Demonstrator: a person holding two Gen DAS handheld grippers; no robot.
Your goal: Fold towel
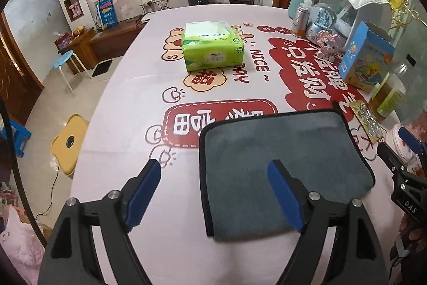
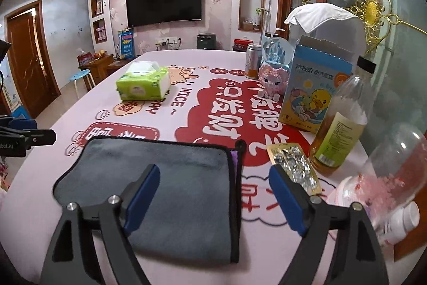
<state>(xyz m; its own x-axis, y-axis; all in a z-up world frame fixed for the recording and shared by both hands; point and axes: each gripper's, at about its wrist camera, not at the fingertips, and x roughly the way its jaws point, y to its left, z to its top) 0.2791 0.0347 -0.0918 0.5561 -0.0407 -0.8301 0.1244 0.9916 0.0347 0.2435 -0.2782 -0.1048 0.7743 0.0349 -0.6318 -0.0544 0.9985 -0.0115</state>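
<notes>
- The tablecloth (image 1: 128, 87) carries "NICE ~" in black letters, just right of the green tissue pack (image 1: 212, 46); the word below it reads partly as "DAY".
- "DAS" stands in white on the right gripper (image 1: 409, 151) body.
- Letters ending "boLAI" stand on the left gripper (image 2: 26, 136).

A printed pink counter (image 2: 112, 108) carries a flat grey towel (image 2: 173, 186), green tissue pack (image 2: 142, 85), foil blister strip (image 2: 295, 170), duck box (image 2: 312, 95), bottle (image 2: 341, 119) and snow globe (image 2: 276, 51).
</notes>
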